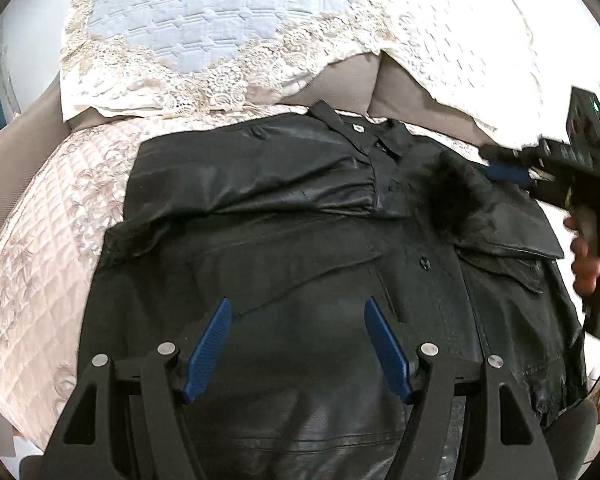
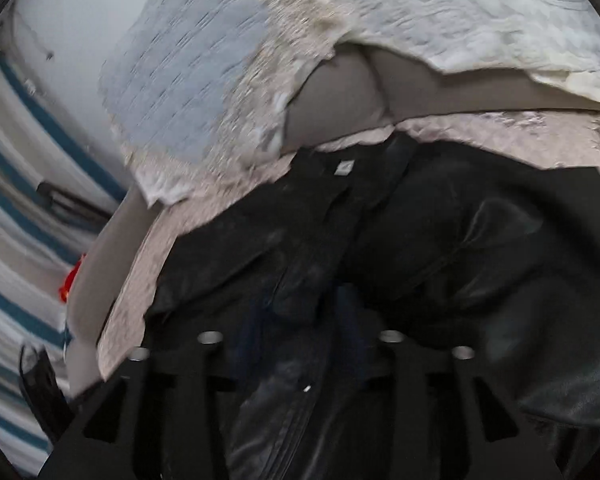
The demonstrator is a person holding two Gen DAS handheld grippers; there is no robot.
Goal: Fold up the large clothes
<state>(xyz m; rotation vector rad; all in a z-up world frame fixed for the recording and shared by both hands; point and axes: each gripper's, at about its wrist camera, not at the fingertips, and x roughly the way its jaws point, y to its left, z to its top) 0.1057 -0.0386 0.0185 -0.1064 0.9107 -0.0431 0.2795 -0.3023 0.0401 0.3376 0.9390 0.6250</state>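
- a black leather jacket (image 1: 300, 240) lies spread on a pale quilted bedspread (image 1: 60, 220), collar end away from the left gripper (image 1: 298, 346) and hem end under it.
- the left gripper hovers above the lower middle of the jacket with its blue fingers (image 1: 212, 344) spread wide; only bare leather shows between them, and they have hold of nothing.
- ahead of the left gripper and to its left, one sleeve (image 1: 252, 184) is folded across the chest of the jacket.
- further ahead, the collar (image 1: 364, 132) shows a small white label (image 1: 358, 128).
- ahead and to the right of the left gripper, the right gripper (image 1: 508, 168) sits over the jacket's shoulder, beside a dark furry patch (image 1: 448, 196); it is blurred there.
- a hand (image 1: 588, 256) grips the right gripper's handle at the right edge.
- in the right wrist view the picture is smeared, the right gripper's fingers (image 2: 352, 312) are dark and lost against the leather, so i cannot tell how far apart they are or whether they hold any cloth.
- in that view the jacket (image 2: 440, 240) fills the space just ahead of and below the right gripper, its label (image 2: 344, 168) further ahead.
- beyond the collar, two lace-trimmed pillows (image 1: 188, 28) lean at the head of the bed.
- no box, basket or other container is in view.
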